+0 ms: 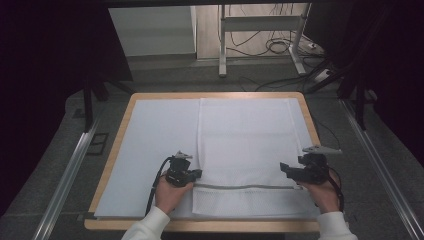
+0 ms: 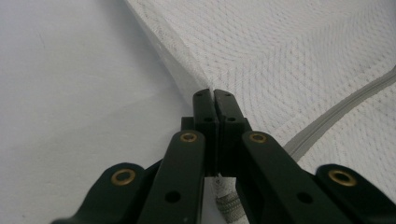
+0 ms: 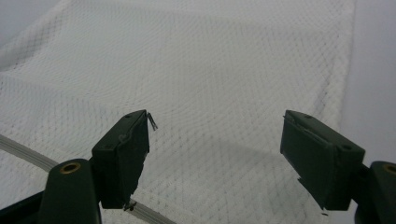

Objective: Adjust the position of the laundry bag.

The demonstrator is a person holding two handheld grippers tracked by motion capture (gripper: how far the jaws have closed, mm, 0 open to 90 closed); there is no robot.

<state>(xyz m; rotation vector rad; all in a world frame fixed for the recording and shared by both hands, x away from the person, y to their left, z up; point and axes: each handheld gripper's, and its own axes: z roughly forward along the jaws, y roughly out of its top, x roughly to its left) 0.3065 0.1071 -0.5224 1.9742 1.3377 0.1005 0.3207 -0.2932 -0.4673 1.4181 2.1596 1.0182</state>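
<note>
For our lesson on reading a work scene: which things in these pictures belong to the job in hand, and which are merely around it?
Part of the job:
- white mesh bag with a grey zip
- left hand-held gripper, shut on the white mesh bag's edge
- right hand-held gripper, open over the mesh

Just lying about:
- table and its pale cover
- floor cables
- metal frame legs
</note>
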